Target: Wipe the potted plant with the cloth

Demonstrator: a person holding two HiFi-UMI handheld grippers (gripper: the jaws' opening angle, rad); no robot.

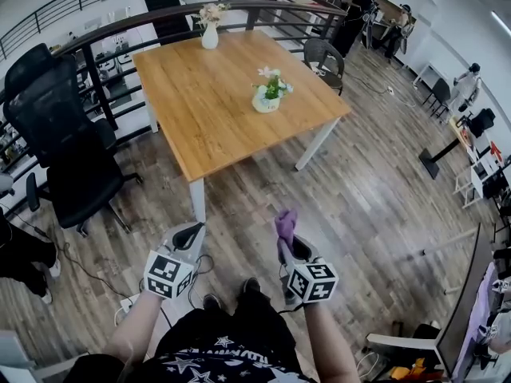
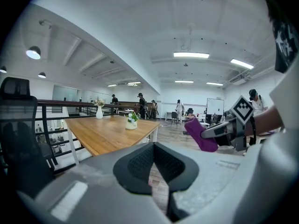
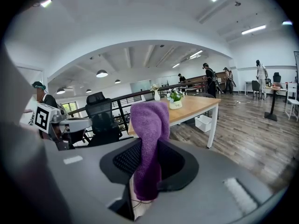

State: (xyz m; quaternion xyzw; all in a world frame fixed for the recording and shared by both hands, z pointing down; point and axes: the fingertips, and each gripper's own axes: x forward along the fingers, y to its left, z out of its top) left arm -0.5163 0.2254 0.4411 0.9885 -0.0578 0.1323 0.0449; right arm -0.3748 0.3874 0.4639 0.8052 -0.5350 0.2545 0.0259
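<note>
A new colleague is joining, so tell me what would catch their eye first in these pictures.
The purple cloth stands out first, pinched in the right claw low in the head view and sticking up from it. Ahead stands a big wooden table, with the small potted plant toward its right side and a white vase at its far edge. A black office chair sits to the table's left.

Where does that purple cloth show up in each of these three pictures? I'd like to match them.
Head view: purple cloth low centre, held in the right gripper.
Left gripper view: purple cloth right of centre, sticking out of the right gripper.
Right gripper view: purple cloth dead centre, pinched between the jaws.
Shared landmark: the wooden table with the potted plant.
</note>
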